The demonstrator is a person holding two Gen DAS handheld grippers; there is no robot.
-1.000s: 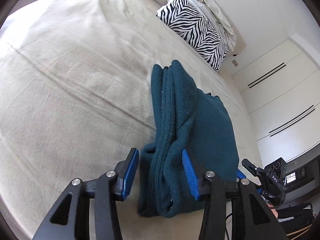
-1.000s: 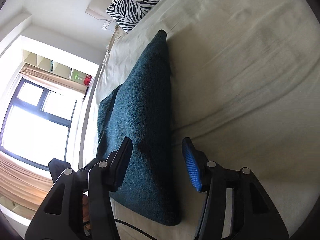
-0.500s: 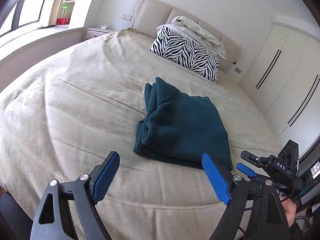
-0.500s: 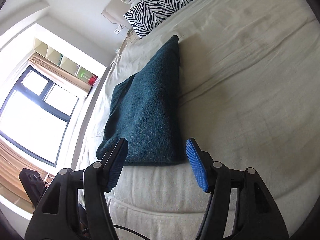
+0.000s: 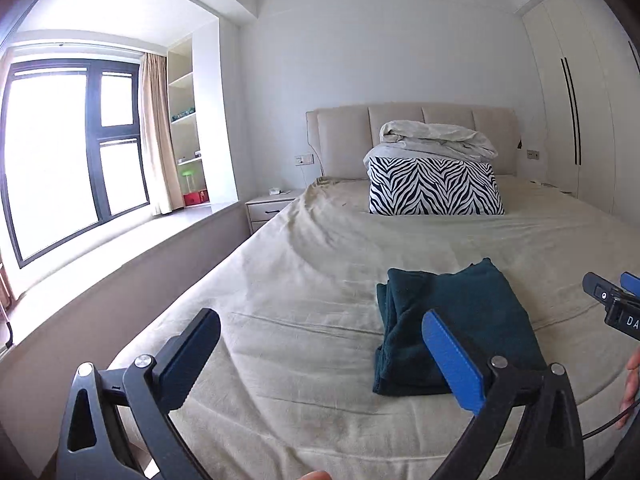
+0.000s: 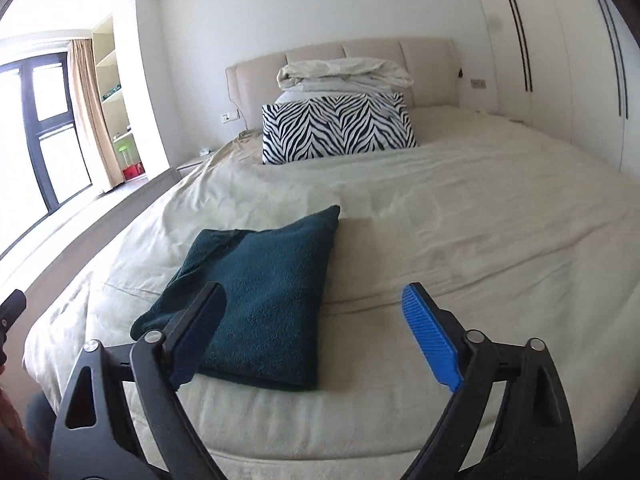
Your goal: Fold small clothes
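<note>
A dark teal garment (image 5: 460, 304) (image 6: 272, 276) lies folded in a flat rectangle on the beige bed sheet (image 5: 300, 280) (image 6: 480, 220), near the foot of the bed. My left gripper (image 5: 320, 320) hovers in front of it and to its left, its jaws opening wide with nothing between them. My right gripper (image 6: 312, 292) hangs above the garment's near edge, its jaws likewise opening and empty. Neither gripper touches the cloth. Part of the right tool (image 5: 612, 304) shows at the right edge of the left wrist view.
A zebra-print pillow (image 5: 436, 192) (image 6: 340, 128) with a folded pale duvet (image 5: 436, 138) on it leans on the padded headboard (image 5: 344, 136). A nightstand (image 5: 268, 204) and window ledge (image 5: 100, 256) run along the left. White wardrobes (image 5: 576, 120) line the right.
Both grippers have pulled back and risen away from the garment, rolled to level, and their jaws have spread wide. The garment stays folded on the bed.
</note>
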